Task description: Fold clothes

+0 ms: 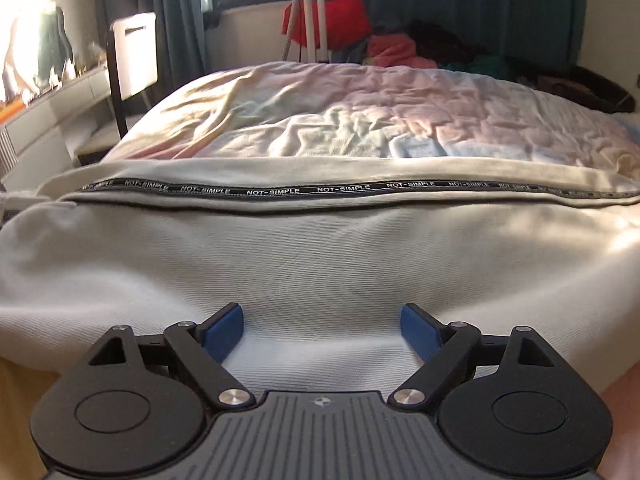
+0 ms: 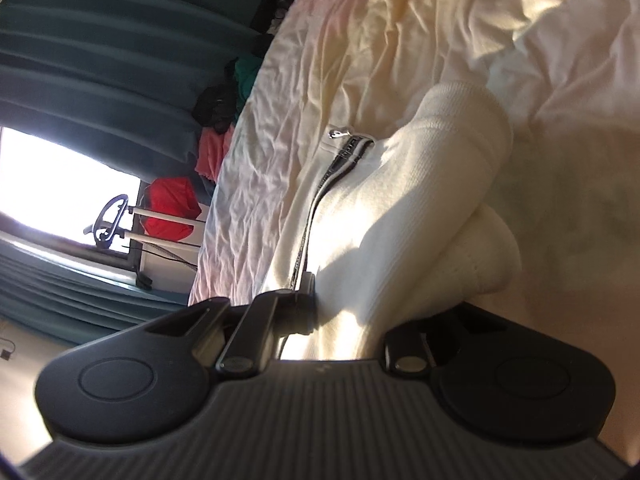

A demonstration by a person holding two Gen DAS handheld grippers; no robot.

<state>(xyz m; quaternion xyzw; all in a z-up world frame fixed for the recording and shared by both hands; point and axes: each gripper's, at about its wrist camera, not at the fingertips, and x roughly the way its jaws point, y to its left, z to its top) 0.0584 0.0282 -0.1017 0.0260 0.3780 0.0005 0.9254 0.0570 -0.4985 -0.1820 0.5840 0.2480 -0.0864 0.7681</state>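
A white zip-up jacket [image 1: 320, 248] lies across the near edge of the bed, its black zipper tape [image 1: 304, 190] printed "NOT-SIMPLE" running left to right. My left gripper [image 1: 322, 328] hovers just over the fabric, open, with its blue pads [image 1: 224, 336] wide apart and nothing between them. In the right wrist view the camera is rolled sideways. There my right gripper [image 2: 348, 320] is shut on a thick fold of the same jacket [image 2: 420, 184], near the ribbed cuff and the zipper pull [image 2: 340, 133]. One finger [image 2: 306, 284] shows; fabric covers the other.
A wrinkled pastel sheet [image 1: 360, 112] covers the bed beyond the jacket. At the far end are a pile of clothes [image 1: 400, 52], a red bundle [image 1: 344, 16] and a tripod [image 1: 312, 20]. A white-backed chair [image 1: 134, 52] stands at the left. Teal curtains [image 2: 100, 60] frame the window.
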